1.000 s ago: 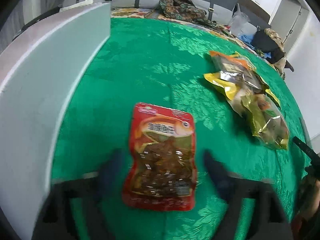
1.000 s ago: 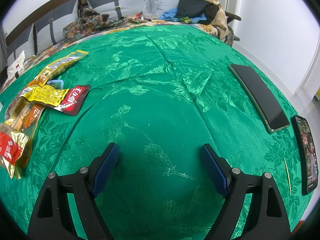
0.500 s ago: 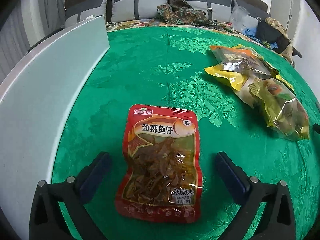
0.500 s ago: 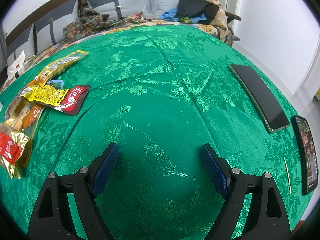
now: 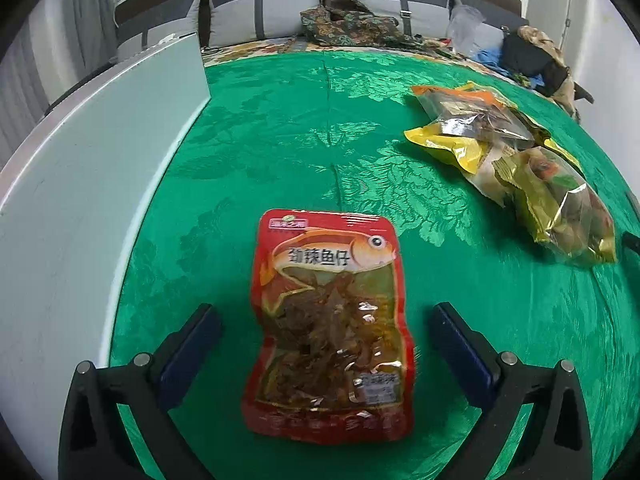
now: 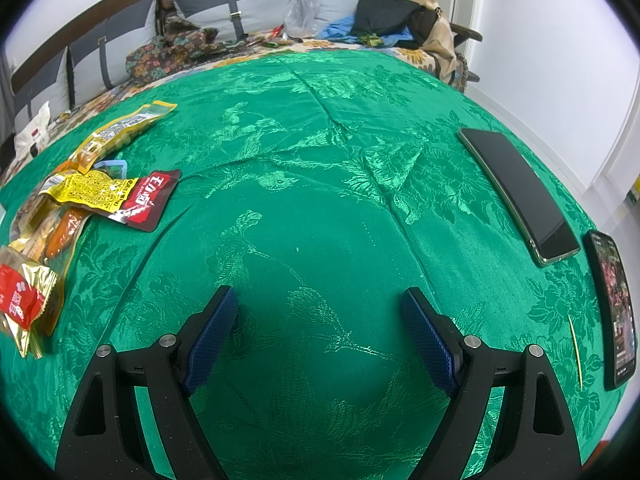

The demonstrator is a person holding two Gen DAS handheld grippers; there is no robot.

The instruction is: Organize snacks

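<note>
- Over on the far left of the left wrist view, a pale grey flat-sided box wall runs along the edge of the shiny green patterned tablecloth. My guess is that's where the snacks end up, but I can't see inside it.
- Moving right, the red plastic fish-snack pouch with a cartoon fish on it lies flat on the cloth, long side pointing away from the camera.
- That pouch sits right between the blue pads of the left gripper, which is spread wide and gripping nothing. Its jaws have just been opening, and the pouch is between them with clear green cloth on both sides.
- So I'd say the step in hand is lining up on the red pouch. Next move probably calls for dropping onto it and squeezing across its width. It's flat and slippery-looking, so getting an edge off the cloth could be fiddly.
- Further right, a heap of yellow and gold foil snack bags waits well apart from the pouch.
- Right wrist view: the same heap sits off to the left, while the right gripper hangs over bare cloth, jaws apart and empty.
- Far right, two dark slab smartphones lie near the table edge.
</note>
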